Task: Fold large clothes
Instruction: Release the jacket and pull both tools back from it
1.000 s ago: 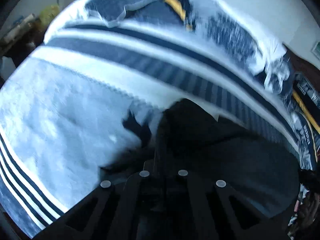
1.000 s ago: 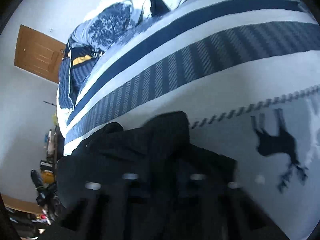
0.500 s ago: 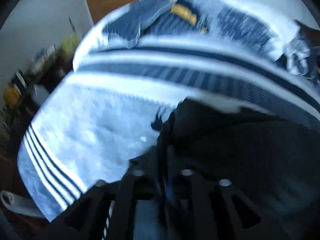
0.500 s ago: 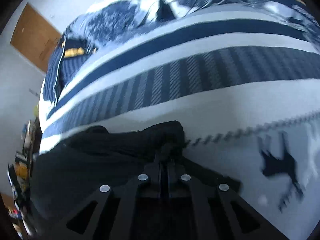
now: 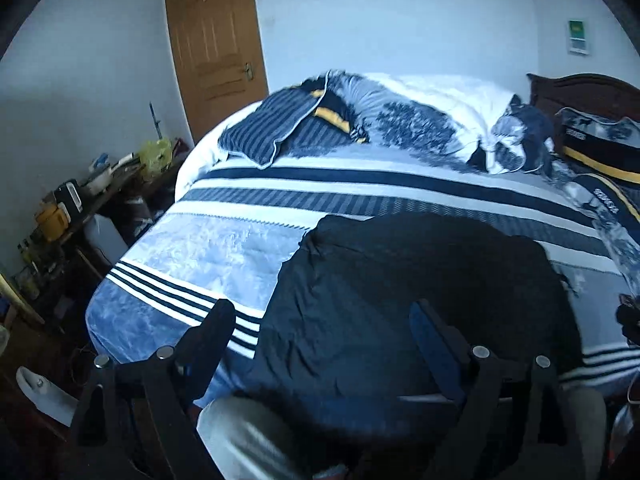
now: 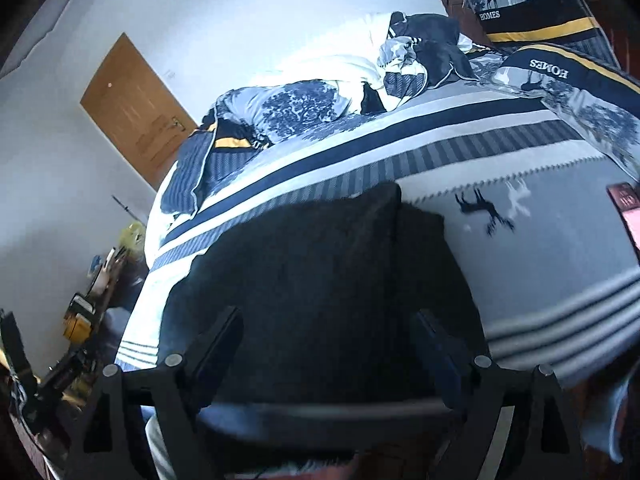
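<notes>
A large black garment (image 5: 420, 292) lies spread flat on the blue-and-white striped bedspread (image 5: 208, 252), reaching the bed's near edge. It also shows in the right wrist view (image 6: 320, 280), with a fold line running down near its right side. My left gripper (image 5: 320, 320) is open and empty, held back above the garment's near edge. My right gripper (image 6: 324, 320) is open and empty too, above the same near edge.
Pillows and a bunched duvet (image 5: 420, 120) lie at the far side of the bed. A headboard (image 5: 580, 92) stands at the right. A cluttered side table (image 5: 80, 200) stands left of the bed, with a wooden door (image 5: 216, 48) behind. A pink item (image 6: 628, 212) lies on the bedspread's right.
Both grippers were shut on the black garment close to the bedspread. They have let go, opened and pulled back and up; the garment now lies flat.
</notes>
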Demonstrator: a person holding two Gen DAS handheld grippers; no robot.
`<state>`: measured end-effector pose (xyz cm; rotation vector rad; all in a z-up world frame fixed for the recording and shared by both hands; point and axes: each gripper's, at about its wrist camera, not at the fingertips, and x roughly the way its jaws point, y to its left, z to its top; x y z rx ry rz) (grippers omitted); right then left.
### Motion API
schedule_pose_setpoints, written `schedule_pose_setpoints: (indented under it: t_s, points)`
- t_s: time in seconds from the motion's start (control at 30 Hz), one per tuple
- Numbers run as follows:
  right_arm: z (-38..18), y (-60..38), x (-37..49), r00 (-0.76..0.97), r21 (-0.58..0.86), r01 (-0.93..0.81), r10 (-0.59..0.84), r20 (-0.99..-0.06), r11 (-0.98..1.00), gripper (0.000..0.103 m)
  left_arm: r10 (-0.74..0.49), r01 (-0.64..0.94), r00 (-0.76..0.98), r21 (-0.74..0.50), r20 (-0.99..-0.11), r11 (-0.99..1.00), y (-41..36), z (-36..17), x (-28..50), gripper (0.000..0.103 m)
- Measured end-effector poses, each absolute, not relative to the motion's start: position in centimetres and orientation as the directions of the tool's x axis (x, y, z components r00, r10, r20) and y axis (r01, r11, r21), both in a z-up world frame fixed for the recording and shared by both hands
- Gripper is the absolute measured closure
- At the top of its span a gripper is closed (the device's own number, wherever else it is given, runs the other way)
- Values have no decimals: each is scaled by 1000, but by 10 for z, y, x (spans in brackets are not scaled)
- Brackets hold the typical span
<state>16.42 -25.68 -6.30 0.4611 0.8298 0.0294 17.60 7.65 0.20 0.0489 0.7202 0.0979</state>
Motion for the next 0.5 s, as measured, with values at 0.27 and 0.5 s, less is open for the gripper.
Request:
schedule_pose_setpoints:
  t_s: [0.27,0.5]
  points:
    - [-2,-241,86,725,355,142,147,-673,924,15,62,-25,804,71,-591,997,64,48,108,14]
    - [34,-226,41,771,343,101,144,-621,934,15,51,-14,828,70,-559,997,64,64,63,14]
